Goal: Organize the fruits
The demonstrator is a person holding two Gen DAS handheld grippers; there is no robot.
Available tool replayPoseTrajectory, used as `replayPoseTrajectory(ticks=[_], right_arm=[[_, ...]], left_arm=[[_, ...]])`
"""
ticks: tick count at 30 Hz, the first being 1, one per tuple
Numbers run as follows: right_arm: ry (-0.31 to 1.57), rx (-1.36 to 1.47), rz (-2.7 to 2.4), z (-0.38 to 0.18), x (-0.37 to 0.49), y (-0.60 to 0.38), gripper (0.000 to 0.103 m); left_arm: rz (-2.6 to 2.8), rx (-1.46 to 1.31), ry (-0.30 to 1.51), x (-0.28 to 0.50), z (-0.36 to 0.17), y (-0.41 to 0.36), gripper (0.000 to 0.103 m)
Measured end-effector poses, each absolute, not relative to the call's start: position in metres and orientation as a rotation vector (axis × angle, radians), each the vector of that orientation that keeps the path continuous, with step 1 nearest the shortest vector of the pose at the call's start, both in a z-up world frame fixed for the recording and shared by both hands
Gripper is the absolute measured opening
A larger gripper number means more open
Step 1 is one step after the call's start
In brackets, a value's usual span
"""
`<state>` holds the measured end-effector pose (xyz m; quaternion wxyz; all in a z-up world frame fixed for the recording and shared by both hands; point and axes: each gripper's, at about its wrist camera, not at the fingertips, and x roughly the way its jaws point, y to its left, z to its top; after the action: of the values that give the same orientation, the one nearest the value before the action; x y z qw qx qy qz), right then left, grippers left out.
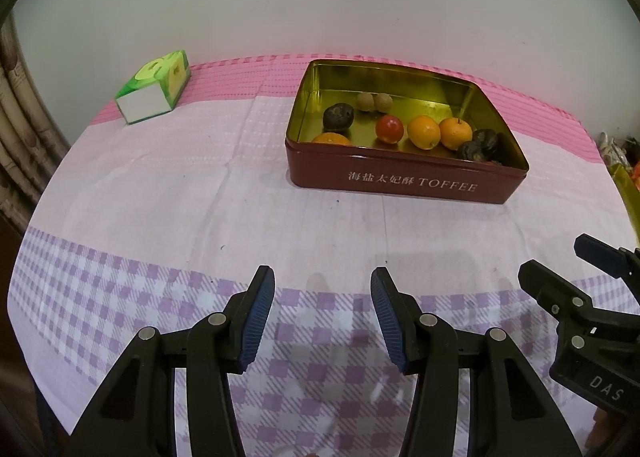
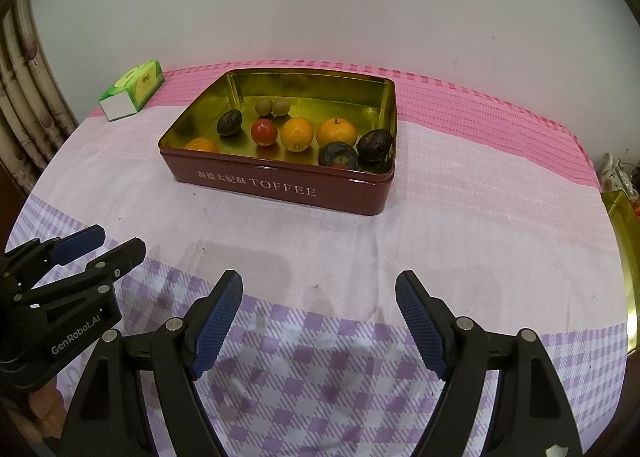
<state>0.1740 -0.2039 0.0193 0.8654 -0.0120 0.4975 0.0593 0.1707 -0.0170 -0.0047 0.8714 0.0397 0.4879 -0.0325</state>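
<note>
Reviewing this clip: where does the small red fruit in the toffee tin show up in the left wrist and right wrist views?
Left wrist view: the red fruit lies right of centre, inside the tin, just left of two oranges.
Right wrist view: the red fruit lies left of centre, in the same tin, again left of the two oranges.
Shared landmark: the green tissue box at the table's far left.

A red toffee tin [image 2: 280, 187] on the tabletop [image 2: 460, 225] holds oranges [image 2: 297, 133], a red fruit [image 2: 264, 132] and dark, possibly shrivelled fruits [image 2: 374, 145]. The right claw [image 2: 319, 321] gapes empty.
</note>
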Motion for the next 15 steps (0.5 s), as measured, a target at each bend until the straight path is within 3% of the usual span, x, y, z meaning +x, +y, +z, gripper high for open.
replayPoseTrajectory(ticks=[15], right_arm=[[1.046, -0.029, 0.121, 0.0163, 0.175, -0.2051, 0.077]], left_arm=[[-0.067, 0.082, 1.032, 0.1719, -0.0083, -0.0178, 0.051]])
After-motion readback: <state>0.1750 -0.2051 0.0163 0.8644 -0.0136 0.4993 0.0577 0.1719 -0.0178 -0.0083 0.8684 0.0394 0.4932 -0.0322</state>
